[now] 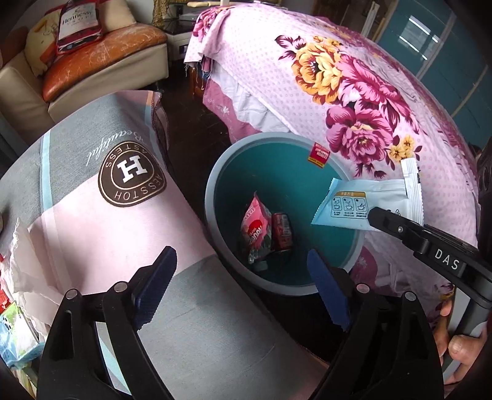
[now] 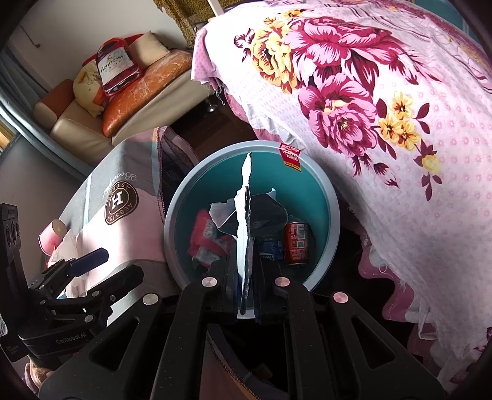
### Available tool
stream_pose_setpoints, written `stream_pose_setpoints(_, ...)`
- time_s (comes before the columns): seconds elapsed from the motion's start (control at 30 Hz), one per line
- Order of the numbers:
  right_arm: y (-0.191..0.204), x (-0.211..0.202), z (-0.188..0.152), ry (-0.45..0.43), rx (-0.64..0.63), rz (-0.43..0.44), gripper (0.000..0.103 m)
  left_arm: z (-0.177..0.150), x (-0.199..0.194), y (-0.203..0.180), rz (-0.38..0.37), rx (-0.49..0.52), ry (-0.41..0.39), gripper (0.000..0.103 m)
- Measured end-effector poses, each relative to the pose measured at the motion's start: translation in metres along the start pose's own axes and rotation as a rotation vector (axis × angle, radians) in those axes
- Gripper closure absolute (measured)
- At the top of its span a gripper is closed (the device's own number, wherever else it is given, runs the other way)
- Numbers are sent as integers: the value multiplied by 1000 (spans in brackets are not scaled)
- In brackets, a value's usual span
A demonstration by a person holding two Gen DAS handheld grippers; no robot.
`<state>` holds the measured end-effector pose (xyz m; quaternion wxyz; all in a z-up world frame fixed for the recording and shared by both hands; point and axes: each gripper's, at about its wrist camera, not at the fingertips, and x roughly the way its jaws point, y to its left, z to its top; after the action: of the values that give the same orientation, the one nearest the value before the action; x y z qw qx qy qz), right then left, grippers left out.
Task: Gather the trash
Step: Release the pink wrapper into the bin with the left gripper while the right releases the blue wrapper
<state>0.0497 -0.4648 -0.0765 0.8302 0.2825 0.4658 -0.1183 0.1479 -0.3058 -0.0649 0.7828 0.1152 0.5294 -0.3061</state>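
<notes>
Plainly, several printed words can be read: "Hennessy" is seen on a bottle-shaped cushion (image 1: pixel 79 24) lying on the sofa (image 1: pixel 92 66), and a round brown badge with a large "H" and the letters "HOTSSEA" around it, beside the script word "Beautiful", is printed upside down on the grey-and-pink cloth (image 1: pixel 101 215) at the left. "DAS" is marked in white on the arm of the right gripper (image 1: pixel 376 217), and "GenRobot.AI" is stamped on the body of the left gripper (image 2: pixel 101 254) as seen from the right wrist view. A small red label (image 1: pixel 319 154) with unreadable print is stuck on the rim of the bin (image 1: pixel 215 172), which stands on the dark floor between the grey-and-pink cloth and the flowered bedspread (image 1: pixel 353 101). Inside the bin a pink snack packet (image 1: pixel 255 227) and a red drink can (image 1: pixel 282 230) are seen lying side by side. The left gripper is held wide apart with nothing between its blue pads (image 1: pixel 156 277), just above the near rim of the bin. The right gripper is nearly closed on two sachets, a pale blue sachet (image 1: pixel 347 206) printed with small cup pictograms and a narrow white sachet (image 1: pixel 413 190), which are held over the far side of the bin's mouth. Whether the grip is firm cannot be told.
</notes>
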Motion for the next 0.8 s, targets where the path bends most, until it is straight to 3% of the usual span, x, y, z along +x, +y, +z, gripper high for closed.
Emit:
stream_pose_setpoints(0.1,2,-2,0,-7,9,-7,48,-5,-6,4,4,-4,-8,14)
stream_pose_setpoints(0.17,4,-6,0,-22,5,-20,45,-8,-11,7,8,-5,-12,12)
stream_pose_setpoints(0.23,6,-9,-1,-16,15,-15,31,-13,-15,10,10,-10,-16,12)
stream_pose_setpoints(0.43,19,-16,-7,1,12,-9,25,-29,-33,24,-30,-46,-19,11)
stream_pose_setpoints(0.8,76,-27,-36,49,-96,5,25,-75,-81,64,-24,-128,-65,10)
